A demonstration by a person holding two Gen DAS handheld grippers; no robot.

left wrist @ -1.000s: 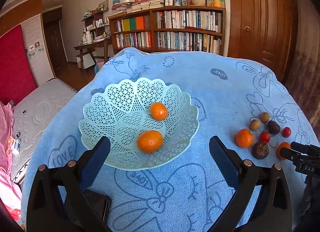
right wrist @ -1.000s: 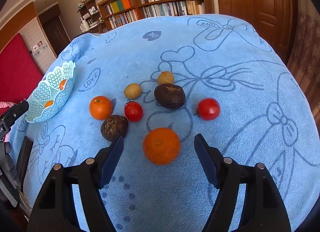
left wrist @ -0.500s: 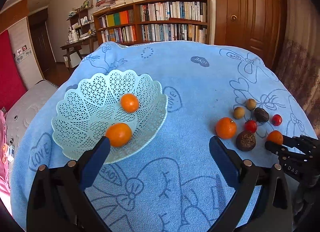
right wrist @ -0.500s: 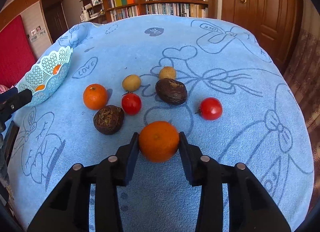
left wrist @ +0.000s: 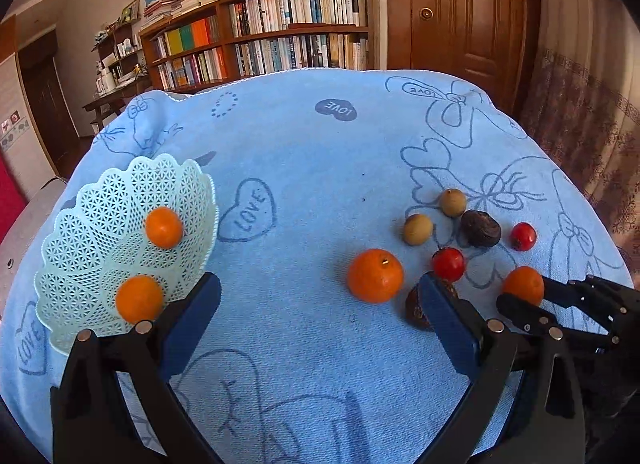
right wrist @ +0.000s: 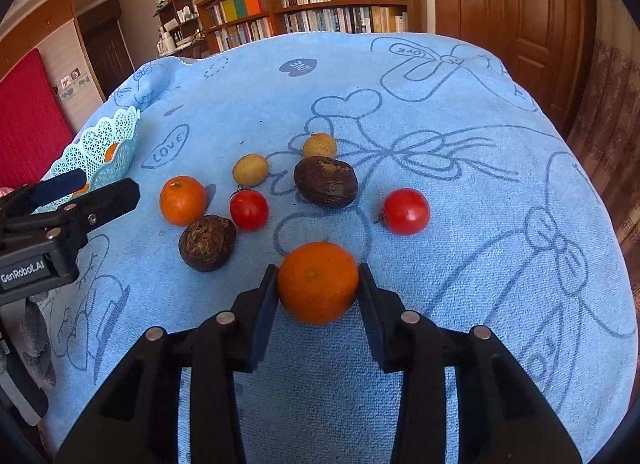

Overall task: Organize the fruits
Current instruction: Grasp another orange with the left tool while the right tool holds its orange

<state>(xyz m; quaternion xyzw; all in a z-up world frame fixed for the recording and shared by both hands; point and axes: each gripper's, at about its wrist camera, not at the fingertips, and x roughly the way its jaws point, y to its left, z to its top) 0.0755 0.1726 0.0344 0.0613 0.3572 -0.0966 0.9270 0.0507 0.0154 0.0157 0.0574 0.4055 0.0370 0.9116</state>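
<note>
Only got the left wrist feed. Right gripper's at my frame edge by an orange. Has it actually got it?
Observer: Yes. In the right wrist view the right gripper has both fingers pressed against opposite sides of the orange.
Operator: Dark lump low in my frame is half hidden. What is it?
Observer: A round dark brown fruit with a fibrous patch on top. It shows whole from that side, just next to a red tomato.
</note>
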